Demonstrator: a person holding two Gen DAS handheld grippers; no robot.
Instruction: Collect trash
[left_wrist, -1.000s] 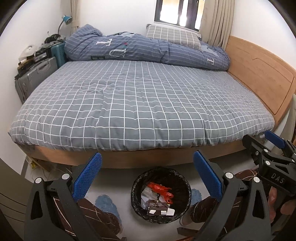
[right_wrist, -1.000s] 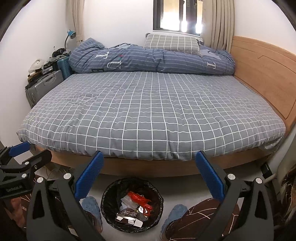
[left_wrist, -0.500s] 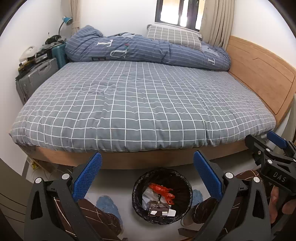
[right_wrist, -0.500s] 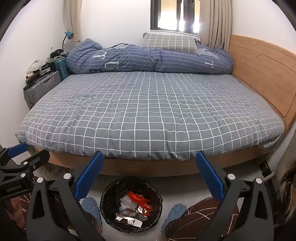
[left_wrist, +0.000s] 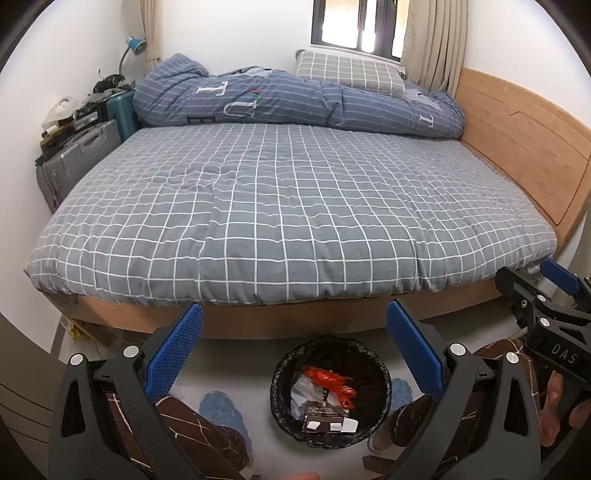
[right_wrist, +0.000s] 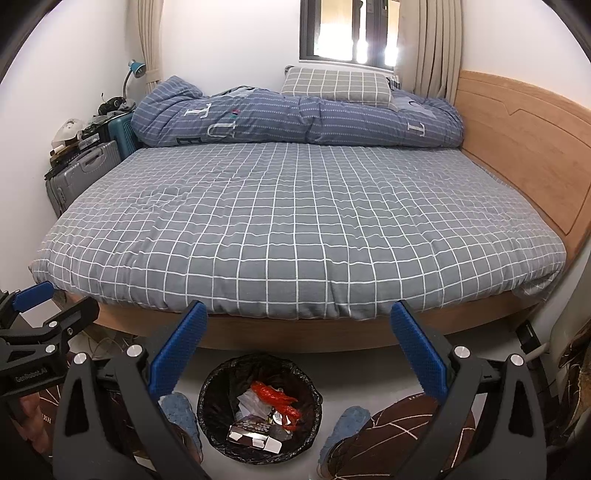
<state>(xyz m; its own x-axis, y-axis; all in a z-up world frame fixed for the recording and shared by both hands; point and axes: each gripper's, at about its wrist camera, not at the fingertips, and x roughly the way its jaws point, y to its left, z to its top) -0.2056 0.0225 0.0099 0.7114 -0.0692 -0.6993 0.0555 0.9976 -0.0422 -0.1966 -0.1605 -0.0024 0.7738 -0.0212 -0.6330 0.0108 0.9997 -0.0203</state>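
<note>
A black-lined round trash bin stands on the floor at the foot of the bed, between a person's knees. It holds a red plastic wrapper, crumpled clear plastic and a dark box. My left gripper hangs open above and in front of the bin, nothing between its blue pads. My right gripper is likewise open and empty. Each gripper also shows at the edge of the other's view: the right gripper and the left gripper.
A wide bed with a grey checked cover fills the room ahead, a rolled blue duvet and pillow at its far side. Wooden headboard on the right. Suitcases with clutter stand at the left wall. Blue slippers flank the bin.
Both views have shifted slightly; the bed and bin sit a little lower and further right in the left wrist view. Both grippers stay open and empty.
</note>
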